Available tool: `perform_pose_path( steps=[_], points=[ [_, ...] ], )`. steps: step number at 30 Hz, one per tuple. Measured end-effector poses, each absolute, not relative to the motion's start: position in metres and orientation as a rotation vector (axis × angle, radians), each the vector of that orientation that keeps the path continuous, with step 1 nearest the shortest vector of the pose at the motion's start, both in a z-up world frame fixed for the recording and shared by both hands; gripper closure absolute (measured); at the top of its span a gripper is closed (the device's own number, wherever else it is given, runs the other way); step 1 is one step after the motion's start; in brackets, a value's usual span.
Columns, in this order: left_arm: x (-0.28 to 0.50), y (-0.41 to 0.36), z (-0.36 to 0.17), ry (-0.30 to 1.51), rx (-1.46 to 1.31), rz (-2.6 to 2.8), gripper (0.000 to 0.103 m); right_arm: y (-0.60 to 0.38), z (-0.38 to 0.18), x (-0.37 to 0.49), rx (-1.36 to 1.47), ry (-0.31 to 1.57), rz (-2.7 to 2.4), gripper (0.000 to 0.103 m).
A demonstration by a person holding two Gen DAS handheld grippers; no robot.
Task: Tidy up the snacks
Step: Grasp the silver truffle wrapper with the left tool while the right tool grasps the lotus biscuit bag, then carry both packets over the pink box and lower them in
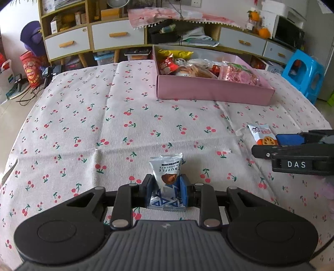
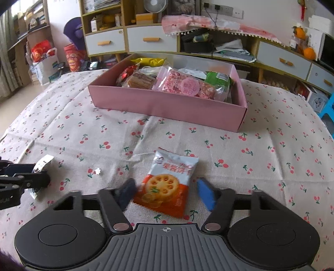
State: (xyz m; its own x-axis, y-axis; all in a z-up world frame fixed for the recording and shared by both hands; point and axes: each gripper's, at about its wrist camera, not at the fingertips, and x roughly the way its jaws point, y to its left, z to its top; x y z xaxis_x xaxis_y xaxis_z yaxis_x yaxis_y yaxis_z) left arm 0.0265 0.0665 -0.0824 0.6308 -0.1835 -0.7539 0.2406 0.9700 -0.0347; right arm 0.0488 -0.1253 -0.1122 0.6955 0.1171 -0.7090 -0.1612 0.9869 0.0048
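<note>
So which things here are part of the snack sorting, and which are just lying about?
Part of the job:
chocolate packet, in the left gripper
biscuit packet, between the right gripper pads
pink box of snacks

Lying about:
foil scrap
blue stool
oranges
fan

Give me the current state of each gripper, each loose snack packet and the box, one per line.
left gripper: shut on the truffle chocolate packet.
truffle chocolate packet: clamped between the pads, sealed.
right gripper: open, jaws astride the biscuit packet, pads not yet pressing.
biscuit packet: lying flat on the tablecloth, sealed.
pink box: open-topped, already holding several snacks.
</note>
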Motion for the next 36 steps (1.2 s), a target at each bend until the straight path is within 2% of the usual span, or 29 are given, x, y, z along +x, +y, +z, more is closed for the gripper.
perform_pose_path(
  steps=[1, 6, 21, 36],
  points=[
    [0.027, 0.066, -0.082, 0.856, 0.068, -0.242, 0.078, -0.125, -0.112, 0.049, -0.058, 0.790, 0.162, 0.050],
    [0.029, 0.066, -0.081, 0.862, 0.045, -0.243, 0.079, -0.131, -0.108, 0.049, -0.030, 0.820, 0.186, 0.055],
    [0.032, 0.059, -0.063, 0.839, -0.028, -0.281, 0.079, -0.170, -0.086, 0.049, 0.233, 0.855, 0.205, 0.057],
    [0.061, 0.036, -0.032, 0.779, -0.127, -0.276, 0.079, -0.185, -0.046, 0.069, 0.367, 0.779, 0.204, 0.056]
  ],
)
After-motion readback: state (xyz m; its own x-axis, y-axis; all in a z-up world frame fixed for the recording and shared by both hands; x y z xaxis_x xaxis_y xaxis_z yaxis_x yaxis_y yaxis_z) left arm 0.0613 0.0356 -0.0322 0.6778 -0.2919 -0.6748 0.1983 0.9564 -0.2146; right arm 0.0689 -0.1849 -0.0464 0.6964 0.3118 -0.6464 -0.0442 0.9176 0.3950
